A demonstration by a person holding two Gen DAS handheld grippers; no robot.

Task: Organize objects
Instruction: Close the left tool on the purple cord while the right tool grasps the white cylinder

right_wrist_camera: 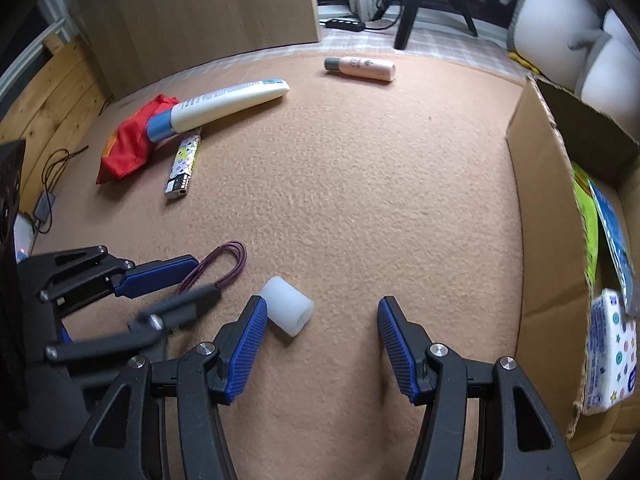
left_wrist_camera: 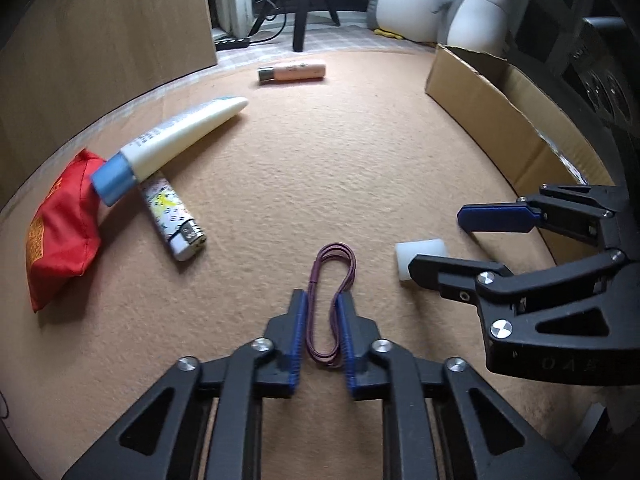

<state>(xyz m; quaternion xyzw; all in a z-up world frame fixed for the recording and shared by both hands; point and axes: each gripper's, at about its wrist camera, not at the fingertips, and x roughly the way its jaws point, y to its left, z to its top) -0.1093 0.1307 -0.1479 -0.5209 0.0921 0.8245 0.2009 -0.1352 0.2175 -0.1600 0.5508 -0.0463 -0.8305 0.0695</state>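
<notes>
On a tan felt-like mat [left_wrist_camera: 320,168], the left gripper [left_wrist_camera: 322,308] points steeply down with its blue-padded jaws drawn close around a thin purple elastic loop [left_wrist_camera: 332,300] that lies flat; the pads pinch the loop's two sides, narrowing its middle, apparently to lift it. Just to its right, the right gripper [right_wrist_camera: 320,316] hovers with jaws apart and nothing between them; a small translucent white cylinder [right_wrist_camera: 288,310] lies on its side touching the inner face of its left pad, so this is likely its next pick.

Farther out on the left, a white squeeze tube with a blue cap [left_wrist_camera: 172,148] rests propped across a patterned white lighter [left_wrist_camera: 172,220] and against a red fabric pouch [left_wrist_camera: 60,232]. A pale pink bottle with a grey cap [left_wrist_camera: 292,72] lies alone near the mat's far edge. At the right stands an open brown cardboard box [right_wrist_camera: 536,208], probably the collecting place, since it already holds a printed tissue pack [right_wrist_camera: 608,352] and bright flat packets.

The box's interior is largely cut off by the frame edge. Whether the loop has left the mat cannot be told. Plush penguins [left_wrist_camera: 472,12] sit beyond, partly cropped.
</notes>
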